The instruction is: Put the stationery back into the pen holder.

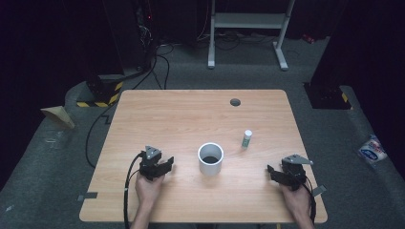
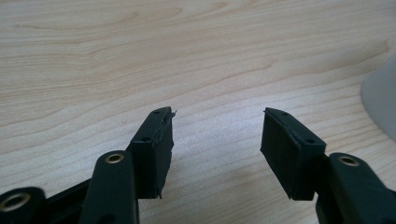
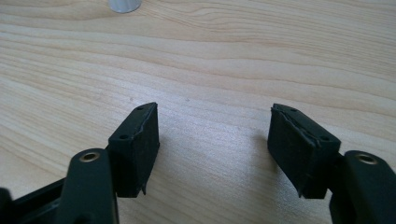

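A white cup [image 1: 210, 159] stands upright near the middle of the wooden table [image 1: 191, 114], dark inside. A small white bottle with a green label [image 1: 247, 139] stands a little behind and to the right of it. My left gripper [image 1: 166, 165] rests low on the table left of the cup, open, with bare wood between its jaws [image 2: 217, 133]; the cup's blurred white wall [image 2: 380, 105] shows at the right edge of the left gripper view. My right gripper [image 1: 272, 171] sits near the front right, open and empty [image 3: 214, 126]. The bottle's base [image 3: 124, 5] shows at the top edge of the right gripper view.
A round cable hole [image 1: 235, 101] is in the table's far side. Black cables [image 1: 128, 191] trail from the left gripper off the front edge. On the floor are a white desk frame [image 1: 248, 28], a plastic bag [image 1: 371, 149] at right and striped tape [image 1: 100, 98] at left.
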Tool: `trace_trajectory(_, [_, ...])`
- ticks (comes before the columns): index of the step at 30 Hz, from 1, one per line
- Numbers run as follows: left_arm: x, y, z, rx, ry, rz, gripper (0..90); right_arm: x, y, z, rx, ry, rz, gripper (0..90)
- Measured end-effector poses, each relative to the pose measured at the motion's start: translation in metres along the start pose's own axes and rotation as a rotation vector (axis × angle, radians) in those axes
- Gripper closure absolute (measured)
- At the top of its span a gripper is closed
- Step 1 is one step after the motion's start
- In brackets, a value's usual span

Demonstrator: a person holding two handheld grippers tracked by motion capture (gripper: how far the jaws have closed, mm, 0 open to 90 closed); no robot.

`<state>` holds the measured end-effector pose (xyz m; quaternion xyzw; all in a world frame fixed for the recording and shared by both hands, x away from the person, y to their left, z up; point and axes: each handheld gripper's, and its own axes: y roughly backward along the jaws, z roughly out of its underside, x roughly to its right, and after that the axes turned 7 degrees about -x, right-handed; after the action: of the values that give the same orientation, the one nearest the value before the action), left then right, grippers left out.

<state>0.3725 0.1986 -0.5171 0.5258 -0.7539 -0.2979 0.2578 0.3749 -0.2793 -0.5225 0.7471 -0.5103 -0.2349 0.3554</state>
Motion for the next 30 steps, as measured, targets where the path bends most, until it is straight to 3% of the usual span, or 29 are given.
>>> trace_trajectory(4, [0.002,-0.004,0.001,-0.014,-0.019,-0.017,43.6,0.000,0.000,0.000,0.000,0.000,-0.001,34.1])
trace_trajectory(18, [0.001,-0.010,0.003,-0.023,-0.024,-0.059,42.4,-0.002,0.000,0.000,0.004,0.010,-0.017,40.6])
trace_trajectory(23, [0.007,-0.011,0.004,-0.027,-0.069,-0.084,37.3,-0.004,0.002,-0.004,-0.011,-0.028,-0.057,42.4])
trace_trajectory(26, [0.004,-0.011,0.003,-0.039,-0.038,-0.072,34.0,-0.008,0.003,-0.004,-0.006,-0.020,-0.071,42.0])
trace_trajectory(30, [0.004,-0.011,0.004,-0.036,-0.036,-0.080,32.9,-0.011,0.005,-0.006,-0.002,-0.004,-0.114,37.9])
